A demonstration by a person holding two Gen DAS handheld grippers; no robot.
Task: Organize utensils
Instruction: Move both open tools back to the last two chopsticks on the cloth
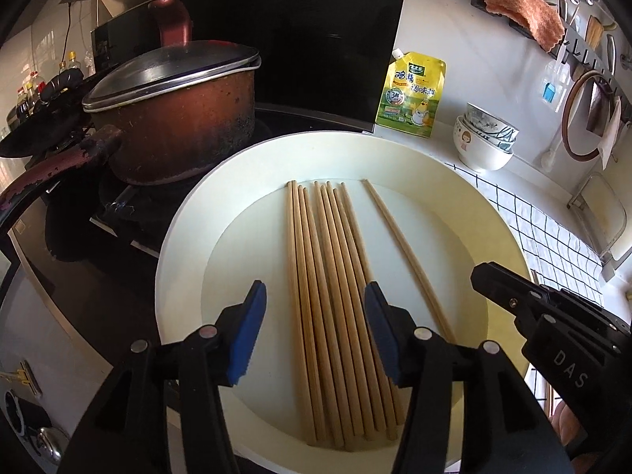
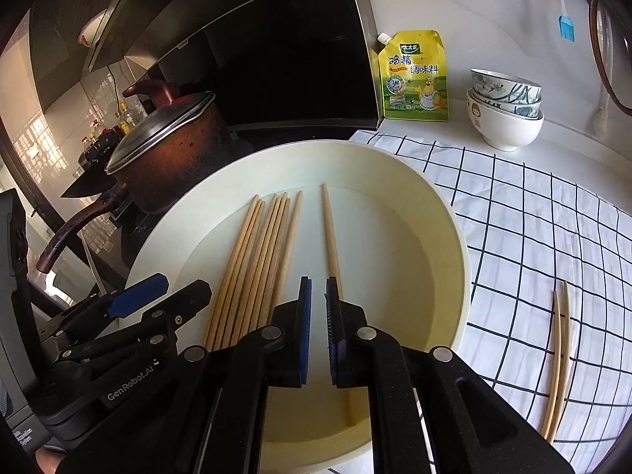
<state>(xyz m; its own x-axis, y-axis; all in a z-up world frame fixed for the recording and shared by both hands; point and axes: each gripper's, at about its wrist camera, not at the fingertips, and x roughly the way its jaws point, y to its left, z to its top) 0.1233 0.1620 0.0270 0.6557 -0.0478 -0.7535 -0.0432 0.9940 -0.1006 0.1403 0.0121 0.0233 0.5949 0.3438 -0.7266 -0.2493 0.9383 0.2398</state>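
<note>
A white round tray (image 1: pixel 185 245) (image 2: pixel 454 245) holds a bundle of several wooden chopsticks (image 1: pixel 328 296) (image 2: pixel 256 260) and one single chopstick (image 1: pixel 399 245) (image 2: pixel 331 245) lying apart to their right. My left gripper (image 1: pixel 314 308) is open above the bundle, its blue pads on either side of it. My right gripper (image 2: pixel 318 288) hovers over the near end of the single chopstick, jaws almost closed with a narrow empty gap. It also shows in the left wrist view (image 1: pixel 513 296). Two pale chopsticks (image 2: pixel 559 355) lie on the checked cloth to the right.
A brown lidded pot (image 1: pixel 173 118) (image 2: pixel 166 154) sits on the stove to the left of the tray. A yellow seasoning pouch (image 1: pixel 410 94) (image 2: pixel 414 75) and stacked bowls (image 1: pixel 486 138) (image 2: pixel 505 106) stand behind. A checked cloth (image 2: pixel 533 237) covers the counter to the right. A utensil rack (image 1: pixel 572 39) hangs on the wall.
</note>
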